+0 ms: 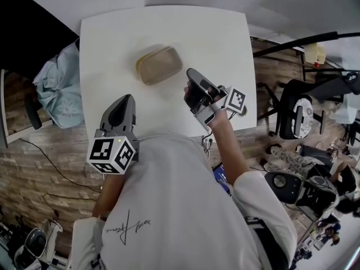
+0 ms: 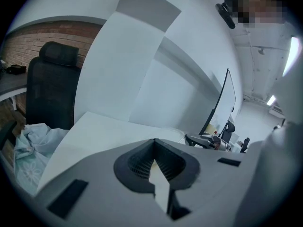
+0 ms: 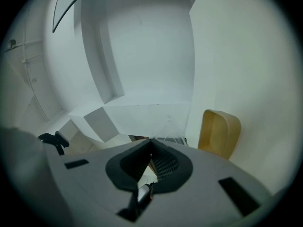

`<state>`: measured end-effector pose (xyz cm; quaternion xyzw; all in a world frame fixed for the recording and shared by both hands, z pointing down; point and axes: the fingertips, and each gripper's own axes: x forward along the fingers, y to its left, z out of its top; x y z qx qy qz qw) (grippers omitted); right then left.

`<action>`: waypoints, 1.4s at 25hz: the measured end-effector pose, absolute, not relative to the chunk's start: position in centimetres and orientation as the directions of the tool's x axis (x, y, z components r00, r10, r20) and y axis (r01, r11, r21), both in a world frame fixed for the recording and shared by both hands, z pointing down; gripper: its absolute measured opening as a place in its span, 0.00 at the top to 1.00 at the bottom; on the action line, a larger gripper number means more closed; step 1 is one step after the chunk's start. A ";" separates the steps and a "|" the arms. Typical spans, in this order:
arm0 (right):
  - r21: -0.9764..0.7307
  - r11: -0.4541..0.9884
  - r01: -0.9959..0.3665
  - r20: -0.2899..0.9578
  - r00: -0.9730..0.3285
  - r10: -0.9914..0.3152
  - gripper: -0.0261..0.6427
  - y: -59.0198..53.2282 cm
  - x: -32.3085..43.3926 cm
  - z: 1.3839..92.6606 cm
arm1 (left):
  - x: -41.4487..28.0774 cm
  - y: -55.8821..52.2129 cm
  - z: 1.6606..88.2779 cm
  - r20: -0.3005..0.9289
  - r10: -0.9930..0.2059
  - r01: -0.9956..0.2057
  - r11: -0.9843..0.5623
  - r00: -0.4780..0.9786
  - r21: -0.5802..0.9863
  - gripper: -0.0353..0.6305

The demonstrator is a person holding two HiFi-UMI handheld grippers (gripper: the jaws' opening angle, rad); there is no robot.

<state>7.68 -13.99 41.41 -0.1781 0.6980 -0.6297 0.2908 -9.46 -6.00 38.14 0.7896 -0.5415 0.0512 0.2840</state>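
A tan oval plastic container [image 1: 159, 64] lies on the white table [image 1: 225, 32], toward its middle. My right gripper [image 1: 191, 73] hovers just right of the container, tilted on its side, its jaws closed together with nothing between them. In the right gripper view its tips [image 3: 150, 141] meet, and the container [image 3: 218, 134] shows to the right of them. My left gripper [image 1: 127, 98] sits near the table's front edge, below and left of the container, also shut and empty. Its closed tips [image 2: 154, 141] point across the bare table top.
A light blue cloth [image 1: 59, 89] lies over a black chair [image 2: 49, 84] left of the table. Office chairs [image 1: 298, 114] and cluttered gear stand on the wooden floor to the right. A monitor [image 2: 222, 103] shows at the far right of the left gripper view.
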 end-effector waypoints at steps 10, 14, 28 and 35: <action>-0.977 0.186 0.107 -0.200 -0.770 -0.606 0.94 -12.8 7.3 38.9 | -9.0 -5.9 37.4 0.375 -0.831 -0.885 -0.263 0.410 0.384 0.94; -0.976 0.196 0.098 -0.199 -0.772 -0.604 0.94 -12.2 7.0 38.4 | -9.2 -5.9 37.0 0.367 -0.838 -0.888 -0.262 0.404 0.378 0.94; -0.971 0.232 0.063 -0.192 -0.785 -0.588 0.94 -10.3 5.7 36.5 | -9.2 -5.7 36.7 0.356 -0.839 -0.883 -0.271 0.412 0.383 0.94; -0.972 0.233 0.030 -0.166 -0.790 -0.590 0.94 -9.5 5.2 36.6 | -9.2 -5.9 36.6 0.353 -0.839 -0.883 -0.277 0.414 0.379 0.94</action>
